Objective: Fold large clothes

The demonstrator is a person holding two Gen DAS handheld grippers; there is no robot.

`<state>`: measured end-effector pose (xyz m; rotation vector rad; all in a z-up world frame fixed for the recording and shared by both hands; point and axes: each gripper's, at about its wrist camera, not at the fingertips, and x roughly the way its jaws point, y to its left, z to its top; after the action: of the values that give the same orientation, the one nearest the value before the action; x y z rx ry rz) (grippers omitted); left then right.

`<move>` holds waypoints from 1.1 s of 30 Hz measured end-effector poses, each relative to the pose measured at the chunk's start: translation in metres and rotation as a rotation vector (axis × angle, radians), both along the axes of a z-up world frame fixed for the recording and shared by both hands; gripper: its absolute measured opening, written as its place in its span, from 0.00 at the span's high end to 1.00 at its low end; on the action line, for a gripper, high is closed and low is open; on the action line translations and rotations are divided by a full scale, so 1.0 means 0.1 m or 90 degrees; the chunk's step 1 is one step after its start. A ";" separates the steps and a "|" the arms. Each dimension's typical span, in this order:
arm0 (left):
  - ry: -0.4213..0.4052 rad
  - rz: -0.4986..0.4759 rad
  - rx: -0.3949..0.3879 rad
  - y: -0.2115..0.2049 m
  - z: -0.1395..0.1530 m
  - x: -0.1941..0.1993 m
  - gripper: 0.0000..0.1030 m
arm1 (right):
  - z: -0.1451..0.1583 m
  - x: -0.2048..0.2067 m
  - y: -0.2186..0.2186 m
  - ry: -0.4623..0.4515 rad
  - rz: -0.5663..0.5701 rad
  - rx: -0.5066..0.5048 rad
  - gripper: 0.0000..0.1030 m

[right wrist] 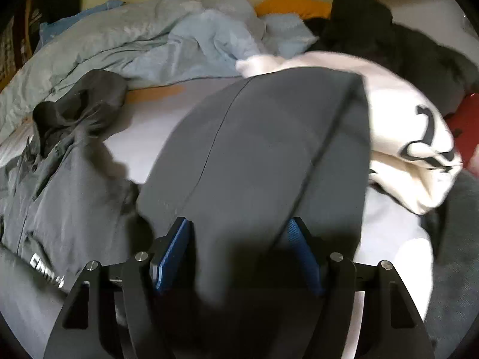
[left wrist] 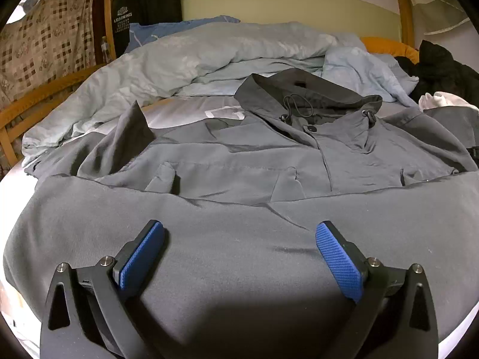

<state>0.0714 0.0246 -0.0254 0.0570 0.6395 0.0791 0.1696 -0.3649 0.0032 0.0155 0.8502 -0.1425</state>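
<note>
Your left gripper (left wrist: 239, 239) gapes empty over the jacket (left wrist: 239, 155), freed for regrasp; right gripper (right wrist: 239, 239) probably pinches the sleeve (right wrist: 254, 149), blurred.

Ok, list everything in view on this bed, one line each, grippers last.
hooded jacket: one, grey, spread flat mid-bed, hood toward the wall
duvet: one, pale blue, bunched behind the jacket
pillow: one, orange, at the headboard
black clothes: a pile, far right corner
white garment: one, black print, right of the jacket
patterned curtain: one, beige, far left
bed frame: one, wooden
left gripper: open above the jacket's lower half
right gripper: dark grey fabric between its jaws, grip unclear
</note>
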 end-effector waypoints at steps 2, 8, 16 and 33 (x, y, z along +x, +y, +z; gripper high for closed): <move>0.004 0.001 0.000 -0.01 0.00 0.01 0.02 | -0.01 0.02 -0.06 -0.014 0.008 0.018 0.52; -0.003 -0.008 0.000 -0.02 0.03 -0.01 0.08 | 0.39 -0.38 -0.14 -0.150 -0.004 0.054 0.94; -0.086 -0.151 0.008 -0.50 0.48 -0.50 0.36 | 0.99 -1.29 -0.05 -0.263 0.096 0.388 0.94; -0.010 -0.230 -0.067 -0.68 0.29 -0.87 0.23 | 0.37 -1.50 1.41 -0.090 0.206 0.305 0.76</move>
<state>-0.0156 -0.0435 0.0038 0.0690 0.6079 -0.3025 0.0199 -0.2241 0.0399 0.3315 0.7193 0.3645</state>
